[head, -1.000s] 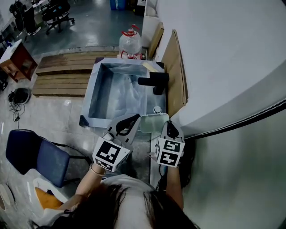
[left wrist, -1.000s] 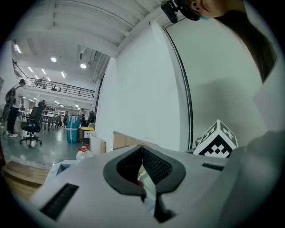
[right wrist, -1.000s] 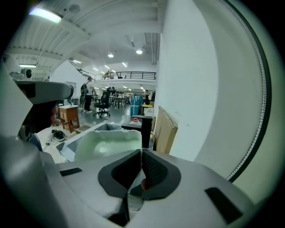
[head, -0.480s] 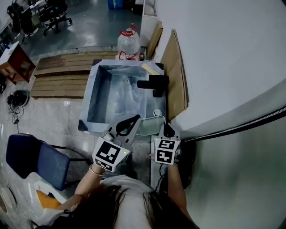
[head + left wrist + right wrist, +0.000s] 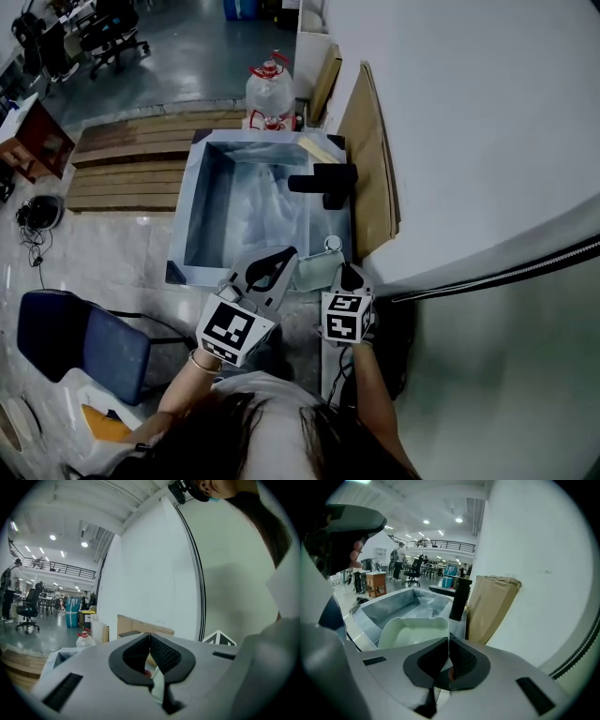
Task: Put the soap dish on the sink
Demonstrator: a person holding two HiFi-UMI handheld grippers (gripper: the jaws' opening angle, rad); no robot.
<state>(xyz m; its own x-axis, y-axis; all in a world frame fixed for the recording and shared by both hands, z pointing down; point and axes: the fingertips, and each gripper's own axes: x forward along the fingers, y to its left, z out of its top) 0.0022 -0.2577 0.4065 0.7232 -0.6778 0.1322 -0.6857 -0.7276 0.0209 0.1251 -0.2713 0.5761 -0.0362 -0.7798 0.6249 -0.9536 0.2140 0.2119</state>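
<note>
Two grippers, both clenched. My right gripper [image 5: 449, 639] pinches the near rim of the soap dish [image 5: 414, 629]. My left gripper [image 5: 150, 637] has its tips together with nothing at the tips; a pale sliver shows lower in the gap, can't tell what.

The dish sits just ahead of my right jaws, at the sink's [image 5: 370, 613] near corner; can't tell if it touches the rim. The black faucet [image 5: 458, 597] stands beyond the dish. Cardboard [image 5: 492, 606] leans on the wall, right of the jaws.

Head view only: left tips just beside the dish's left edge, water jug [image 5: 274, 89] past the sink's far rim, blue chair [image 5: 80, 333] well left of my left jaws. Left gripper view tilts up at wall and ceiling.

The sink holds a pale crumpled lining. The dish interior reads plain pale green.
</note>
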